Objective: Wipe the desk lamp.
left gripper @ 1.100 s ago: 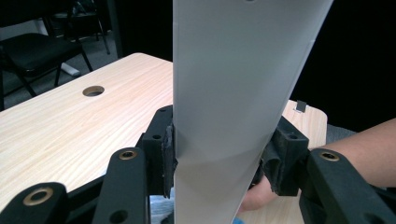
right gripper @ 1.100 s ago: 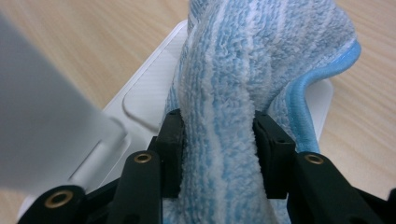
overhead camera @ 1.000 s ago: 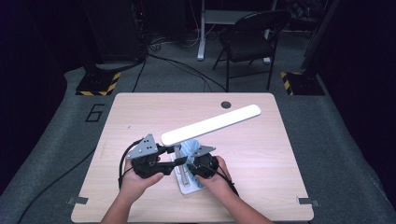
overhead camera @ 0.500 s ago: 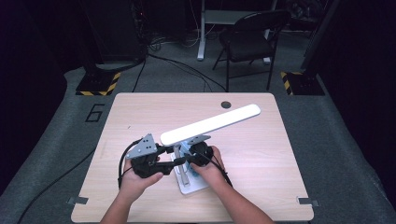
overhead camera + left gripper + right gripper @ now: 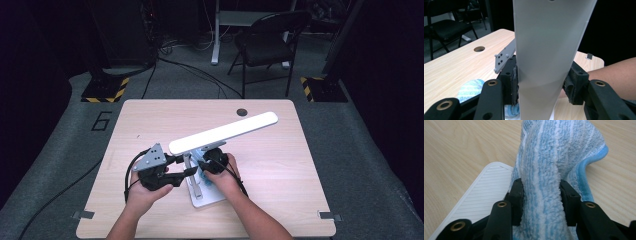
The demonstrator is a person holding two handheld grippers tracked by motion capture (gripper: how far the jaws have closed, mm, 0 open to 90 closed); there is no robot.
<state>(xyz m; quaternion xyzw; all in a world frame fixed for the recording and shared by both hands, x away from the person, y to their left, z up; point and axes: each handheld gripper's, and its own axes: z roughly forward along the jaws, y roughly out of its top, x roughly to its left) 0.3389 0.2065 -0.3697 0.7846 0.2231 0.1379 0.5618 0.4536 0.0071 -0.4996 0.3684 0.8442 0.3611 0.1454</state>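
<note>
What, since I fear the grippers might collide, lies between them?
The lamp's white arm, clamped by the left gripper, separates it from the right gripper, as the left gripper view shows.

A lab or studio: dark curtained surround, wooden table point(image 5: 280, 165), folding chair point(image 5: 267, 42), floor cables point(image 5: 200, 75), hazard-striped stand bases point(image 5: 106, 89)

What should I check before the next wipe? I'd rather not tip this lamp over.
1. Left gripper clamped on the lamp arm: ok.
2. Right gripper holding the blue cloth, jaws just closing on it: ok.
3. Lamp base flat on the table: ok.
4. Cloth touching the lamp arm: cannot tell.
5. Cables clear of the base: cannot tell.
</note>
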